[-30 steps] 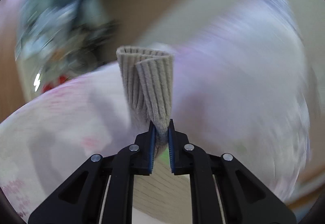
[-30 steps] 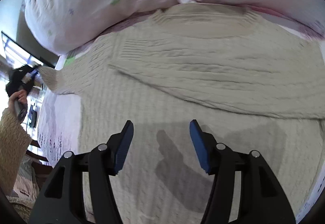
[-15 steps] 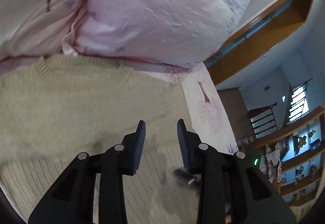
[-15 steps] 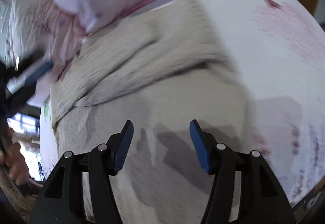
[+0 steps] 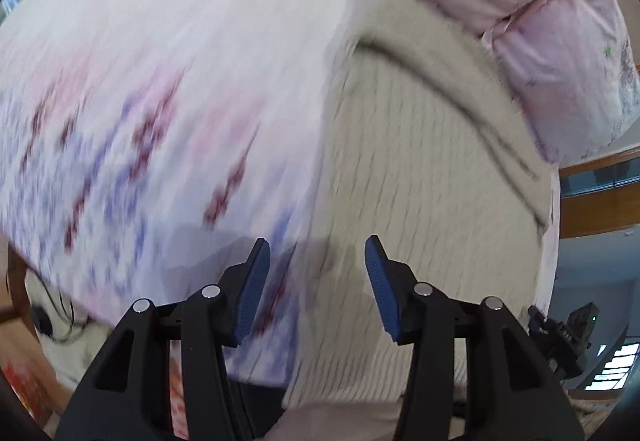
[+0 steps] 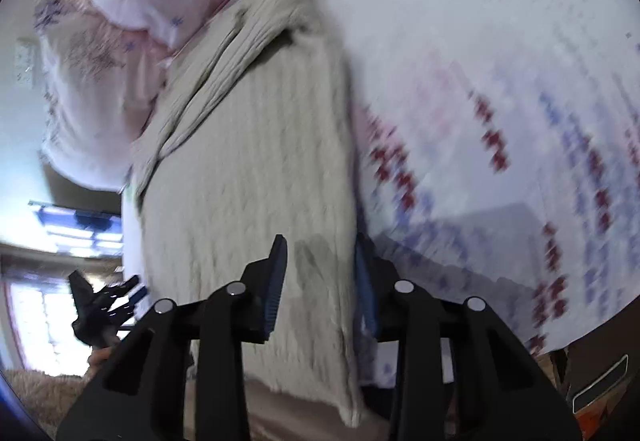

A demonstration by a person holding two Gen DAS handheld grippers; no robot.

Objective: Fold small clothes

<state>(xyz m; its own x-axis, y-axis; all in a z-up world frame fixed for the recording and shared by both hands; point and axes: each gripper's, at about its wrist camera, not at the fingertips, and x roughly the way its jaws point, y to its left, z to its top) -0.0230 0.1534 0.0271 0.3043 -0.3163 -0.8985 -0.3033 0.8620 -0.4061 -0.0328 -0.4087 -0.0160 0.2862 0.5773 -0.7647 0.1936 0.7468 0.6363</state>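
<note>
A cream ribbed knit sweater (image 5: 432,177) lies flat on the bed, its sleeves folded across the body near the pillows. My left gripper (image 5: 316,281) is open and empty, low over the sweater's left bottom corner where it meets the sheet. In the right wrist view the sweater (image 6: 256,177) runs away from me. My right gripper (image 6: 320,281) is open, its jaws on either side of the sweater's right edge near the hem, which passes between them; the right pad is partly hidden behind the knit.
The sweater rests on a white sheet with pink and purple print (image 5: 140,113) (image 6: 500,101). Pink pillows (image 5: 560,41) (image 6: 132,1) lie beyond the collar. The other gripper shows at the bed's edge (image 6: 100,301) (image 5: 568,337). The bed's front edge is right below both grippers.
My left gripper let go of the sleeve cuff, opened wider and swung to the hem's left corner. My right gripper swung to the hem's right edge, still open.
</note>
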